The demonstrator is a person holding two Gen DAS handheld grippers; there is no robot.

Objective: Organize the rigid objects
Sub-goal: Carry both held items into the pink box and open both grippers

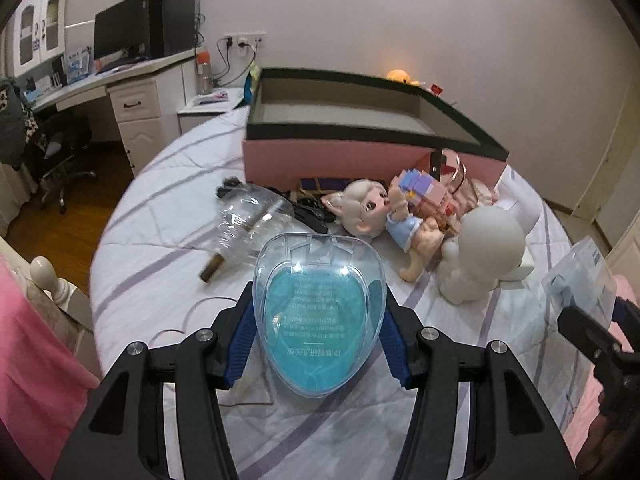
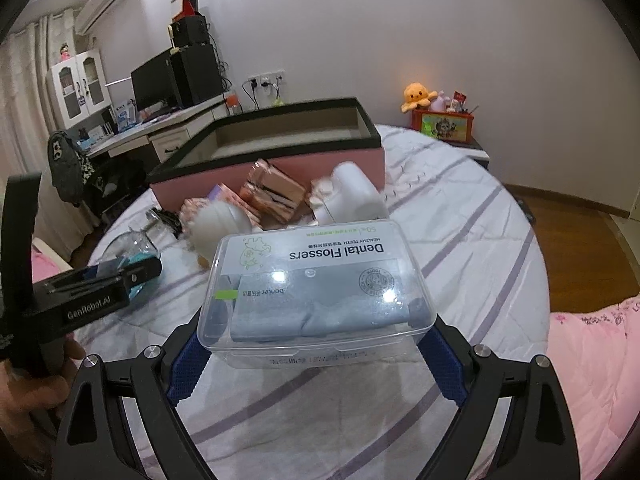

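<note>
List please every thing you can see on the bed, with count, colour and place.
Heart-shaped clear plastic case with blue insert: one, between the left tool's pads.
Clear rectangular dental flosser box: one, grey packets inside, between the right tool's pads.
Open pink storage box with black rim: one, far side of the bed.
Big-headed doll in blue dress: one, lying before the pink box.
White animal figurine: one, right of the doll.
Clear plastic bottle: one, lying left of the doll.
Pink block model: one, against the pink box.
Left tool: black, blue pads, shut on the case.
Right tool: black, blue pads, shut on the flosser box.
</note>
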